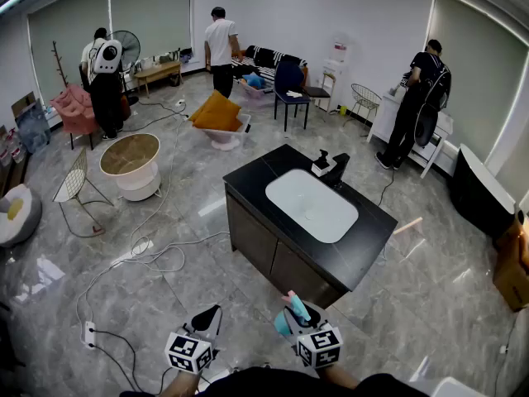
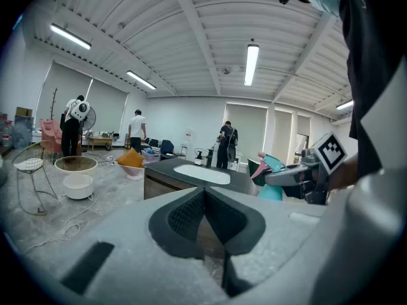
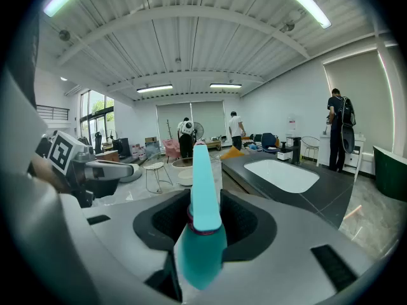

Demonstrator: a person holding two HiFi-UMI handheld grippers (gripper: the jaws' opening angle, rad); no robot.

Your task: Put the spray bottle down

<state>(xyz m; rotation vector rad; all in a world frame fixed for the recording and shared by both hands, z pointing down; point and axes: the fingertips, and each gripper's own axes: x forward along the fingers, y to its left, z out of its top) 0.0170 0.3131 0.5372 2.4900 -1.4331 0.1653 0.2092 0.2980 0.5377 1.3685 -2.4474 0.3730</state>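
The spray bottle (image 3: 202,234) is teal with a long teal head and a pink tip. It stands upright between the jaws of my right gripper (image 3: 203,216), which is shut on its neck. In the head view the spray bottle (image 1: 291,314) is at the bottom centre in the right gripper (image 1: 297,313), above the floor in front of the black vanity counter (image 1: 376,238). My left gripper (image 1: 212,314) hangs beside it to the left, shut with nothing in it. In the left gripper view the left gripper (image 2: 205,202) has its pads together, and the spray bottle (image 2: 272,178) shows at the right.
The counter holds a white sink (image 1: 311,204), a black faucet (image 1: 337,170) and a small dispenser (image 1: 321,165). White cables (image 1: 149,251) and a power strip (image 1: 88,333) lie on the floor to the left. A round table (image 1: 131,165), a wire chair (image 1: 76,180) and several people stand farther off.
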